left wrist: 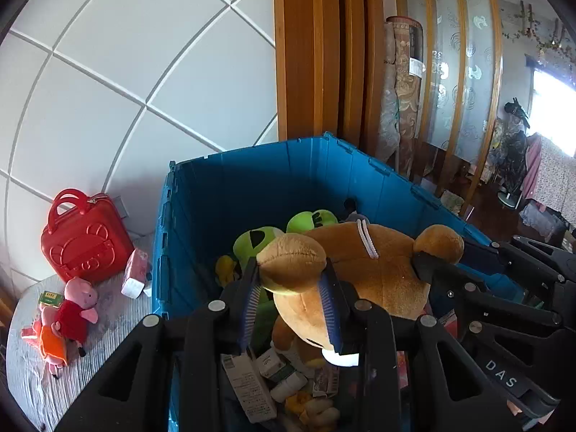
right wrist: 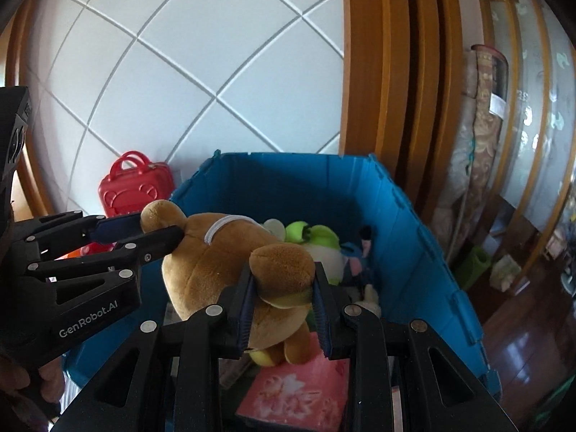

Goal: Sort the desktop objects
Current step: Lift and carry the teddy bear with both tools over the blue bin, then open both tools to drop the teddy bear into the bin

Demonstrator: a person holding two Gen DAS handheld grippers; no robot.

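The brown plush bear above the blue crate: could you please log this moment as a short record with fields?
held item: brown plush bear, hanging over the blue crate
left gripper: shut on one of the bear's ears
right gripper: shut on the other ear
inside crate: green plush toy, small boxes and bottles, pink packet
outside crate: red toy suitcase against the wall, pink pig plush lying in front of it
task state: bear not yet released
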